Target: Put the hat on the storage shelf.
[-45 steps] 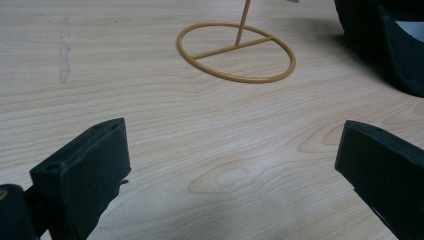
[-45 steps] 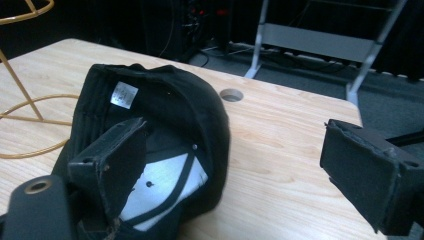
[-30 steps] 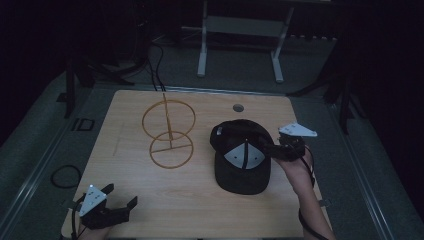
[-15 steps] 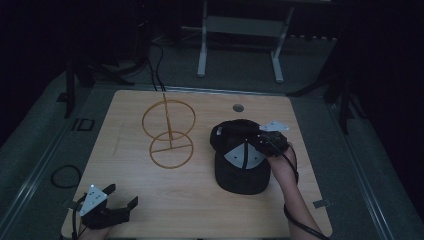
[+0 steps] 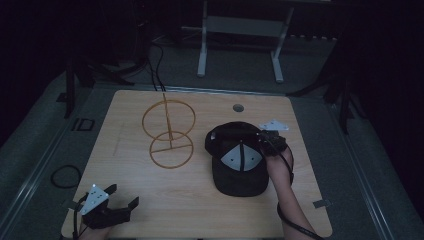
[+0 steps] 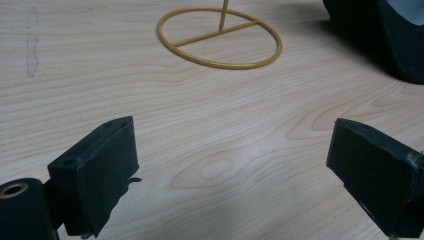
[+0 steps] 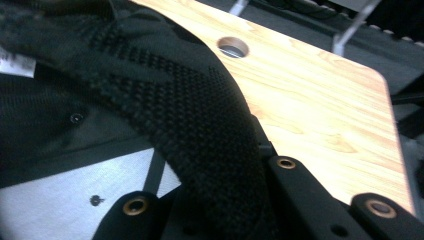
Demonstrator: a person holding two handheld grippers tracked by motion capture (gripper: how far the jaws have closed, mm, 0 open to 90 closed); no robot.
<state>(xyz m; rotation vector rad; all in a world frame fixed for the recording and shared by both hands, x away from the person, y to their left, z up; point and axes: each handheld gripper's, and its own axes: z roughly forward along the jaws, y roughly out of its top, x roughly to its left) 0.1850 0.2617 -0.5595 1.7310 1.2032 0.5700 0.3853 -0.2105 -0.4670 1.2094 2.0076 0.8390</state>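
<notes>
Over the last second the right claw [image 5: 260, 136] has slid inward from beside the black cap [image 5: 239, 161] until it sits at the cap's back right edge, with the grey plate on top now lying nearly flat over it. The hand [image 5: 278, 167] behind it has followed, coming in over the worktop [image 5: 200, 210].

That looks like the start of a pick-up: the cap lies upside down on the right half of the worktop, its pale lining panels facing up, and the right claw appears clenched on its rim. In the right gripper view the knitted sweatband of the cap [image 7: 200, 125] runs down between the two jaws, which stand close on either side of it.

The left claw [image 5: 120, 210] has not shifted. It rests at the near left corner of the worktop, released, its jaws wide apart in the left gripper view [image 6: 235, 175] with nothing but bare wood between them.

The high view gives the layout: a yellow wire stand [image 5: 169, 134] of two rings on a post stands just left of the cap, apart from it. The left gripper view shows the stand's base ring [image 6: 219, 37] lying flat on the wood. The right gripper view alone shows the weave held in the jaws and the round cable hole [image 7: 233, 47] beyond.
</notes>
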